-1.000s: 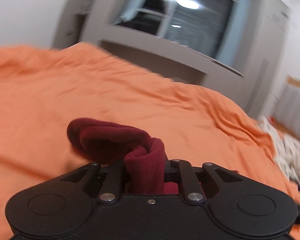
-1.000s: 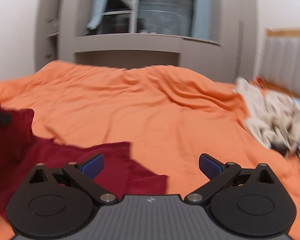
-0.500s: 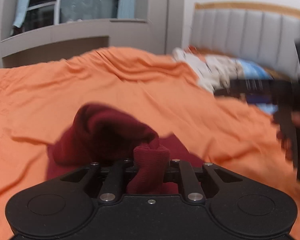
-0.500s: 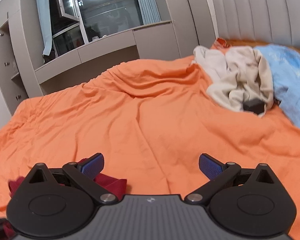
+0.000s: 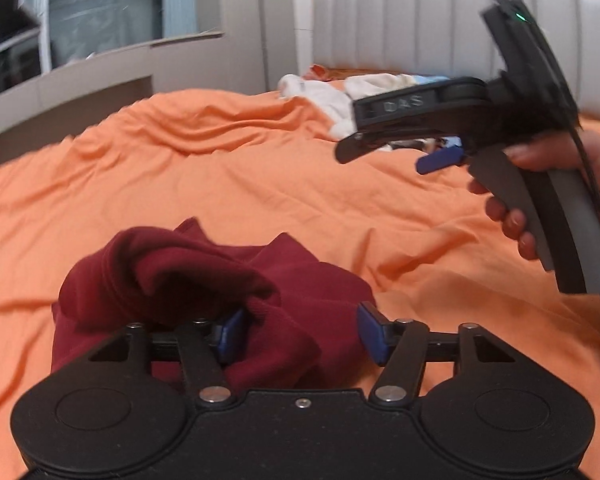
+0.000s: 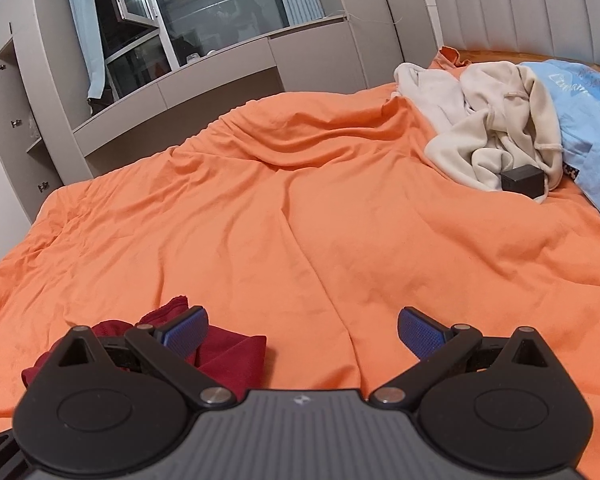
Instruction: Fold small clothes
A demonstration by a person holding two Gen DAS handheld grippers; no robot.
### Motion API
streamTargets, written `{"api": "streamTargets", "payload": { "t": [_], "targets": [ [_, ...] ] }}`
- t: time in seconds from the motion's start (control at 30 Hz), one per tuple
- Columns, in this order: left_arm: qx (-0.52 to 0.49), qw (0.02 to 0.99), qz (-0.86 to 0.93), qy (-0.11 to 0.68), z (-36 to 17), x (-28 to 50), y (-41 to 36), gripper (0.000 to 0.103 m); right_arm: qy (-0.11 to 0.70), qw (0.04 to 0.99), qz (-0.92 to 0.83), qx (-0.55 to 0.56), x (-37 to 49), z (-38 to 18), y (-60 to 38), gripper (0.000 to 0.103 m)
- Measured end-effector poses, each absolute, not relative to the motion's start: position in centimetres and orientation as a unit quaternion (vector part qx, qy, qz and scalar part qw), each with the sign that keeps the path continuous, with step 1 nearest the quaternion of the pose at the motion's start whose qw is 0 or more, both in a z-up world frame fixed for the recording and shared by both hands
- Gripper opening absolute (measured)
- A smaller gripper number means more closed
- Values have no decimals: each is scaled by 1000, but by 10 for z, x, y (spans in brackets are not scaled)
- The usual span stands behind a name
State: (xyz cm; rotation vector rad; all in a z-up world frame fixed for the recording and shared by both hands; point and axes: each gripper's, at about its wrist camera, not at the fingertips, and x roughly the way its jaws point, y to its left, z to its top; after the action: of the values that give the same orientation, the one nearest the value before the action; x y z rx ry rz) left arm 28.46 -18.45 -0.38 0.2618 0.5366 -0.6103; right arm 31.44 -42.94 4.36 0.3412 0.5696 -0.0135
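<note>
Dark red knit garment being released onto the orange bed cover

The jaws of the left gripper are being opened, with a bunched fold of the dark red knit garment lying loosely between the blue pads, no longer pinched. The jaws of the right gripper are being kept spread wide with nothing between them; a corner of the garment is being seen just beside its left finger. The garment is being supported by the crumpled orange bed cover. Well apart, near the grey padded headboard, a cream fleece heap and a light blue cloth are being shown.
</note>
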Motion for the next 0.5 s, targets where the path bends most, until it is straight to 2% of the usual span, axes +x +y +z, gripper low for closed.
{"api": "streamTargets", "payload": {
  "t": [0.2, 0.33, 0.5],
  "targets": [
    [136, 905, -305, 265, -6, 282, -186, 73, 291, 942, 34, 162, 318, 40, -414, 103],
    [132, 901, -316, 266, -3, 272, -171, 85, 293, 943, 54, 148, 320, 38, -401, 103],
    [141, 902, -327, 243, 3, 249, -144, 93, 258, 948, 116, 143, 312, 45, -382, 103]
  ]
}}
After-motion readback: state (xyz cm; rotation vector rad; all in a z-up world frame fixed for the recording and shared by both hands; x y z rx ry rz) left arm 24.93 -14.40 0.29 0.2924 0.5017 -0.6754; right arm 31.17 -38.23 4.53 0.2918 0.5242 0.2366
